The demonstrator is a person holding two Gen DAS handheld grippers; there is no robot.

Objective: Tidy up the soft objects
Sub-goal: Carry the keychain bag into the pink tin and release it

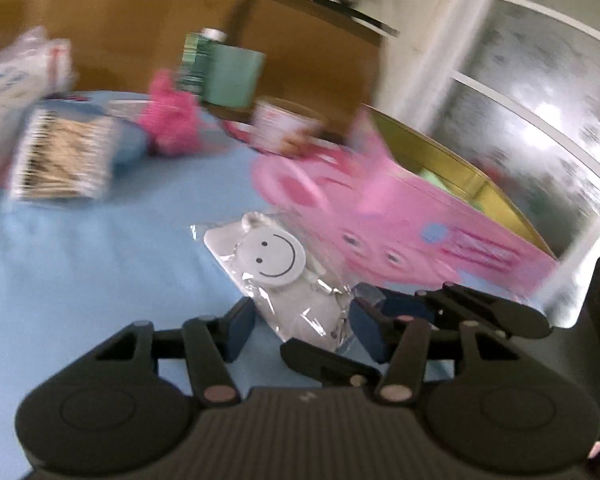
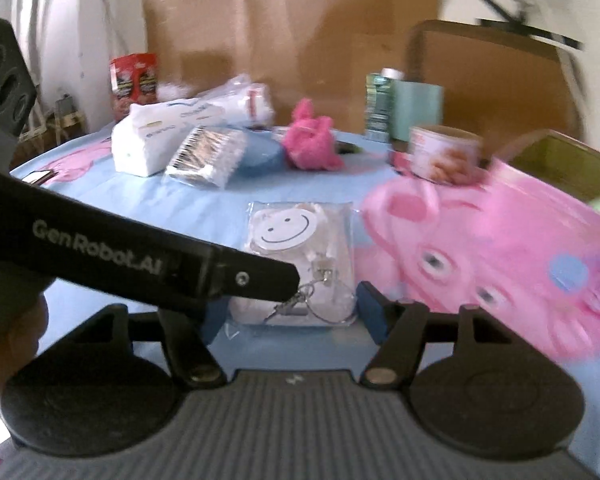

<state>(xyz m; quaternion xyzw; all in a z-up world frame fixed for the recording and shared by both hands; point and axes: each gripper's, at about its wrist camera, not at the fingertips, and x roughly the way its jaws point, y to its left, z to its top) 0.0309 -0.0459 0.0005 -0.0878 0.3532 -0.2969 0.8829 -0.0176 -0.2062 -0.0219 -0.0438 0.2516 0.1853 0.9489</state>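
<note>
Both grippers, left gripper (image 1: 302,330) and right gripper (image 2: 290,316), spread wide, flank the bagged smiley keychain (image 2: 296,256) (apparently lining up a pick) near the pink plush (image 2: 310,142).

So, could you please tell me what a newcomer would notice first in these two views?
Probably the smiley-face keychain packet, lying on the blue cloth between both open grippers, left gripper and right gripper. Next, the big pink pig print to its right, and the fluffy pink plush farther back beside the white tissue pack.
</note>
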